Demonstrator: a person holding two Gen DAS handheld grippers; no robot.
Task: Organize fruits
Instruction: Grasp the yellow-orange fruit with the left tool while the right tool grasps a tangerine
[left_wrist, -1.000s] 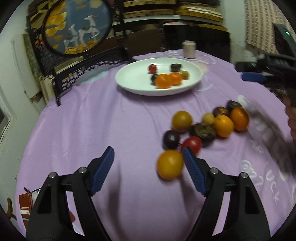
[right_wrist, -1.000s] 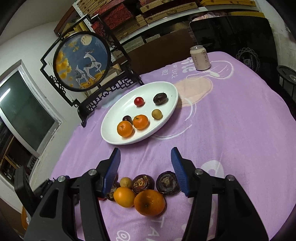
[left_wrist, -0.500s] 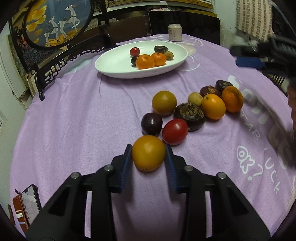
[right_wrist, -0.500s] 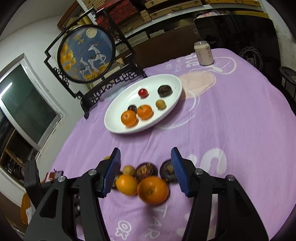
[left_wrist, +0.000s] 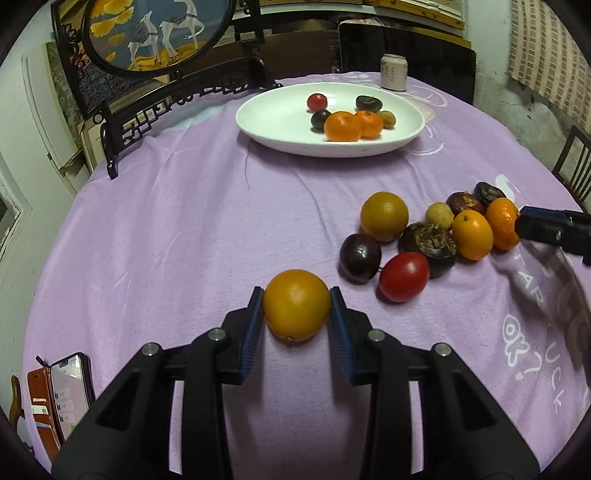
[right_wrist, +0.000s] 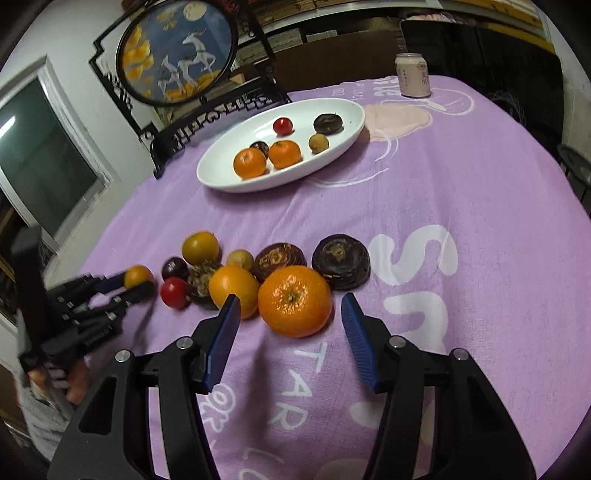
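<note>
My left gripper (left_wrist: 296, 308) is shut on a yellow-orange orange (left_wrist: 296, 304) resting on the purple tablecloth. It shows small in the right wrist view (right_wrist: 137, 276). My right gripper (right_wrist: 290, 314) is open, its blue pads on either side of a mandarin (right_wrist: 294, 300) at the front of a fruit cluster. The cluster holds a red tomato (left_wrist: 403, 277), a dark plum (left_wrist: 360, 256), mangosteens (right_wrist: 340, 260) and more oranges (right_wrist: 234, 290). A white plate (left_wrist: 280, 122) with several fruits sits at the back.
A drink can (right_wrist: 412, 79) stands behind the plate. A round deer screen on a black stand (right_wrist: 177, 51) is at the back left. A phone in a brown case (left_wrist: 61, 395) lies at the table's front left edge. A dark chair (left_wrist: 406, 55) is beyond the table.
My left gripper moved in around the yellow-orange orange and shut on it. My right gripper came down toward the fruit cluster and now straddles the mandarin, still open.
</note>
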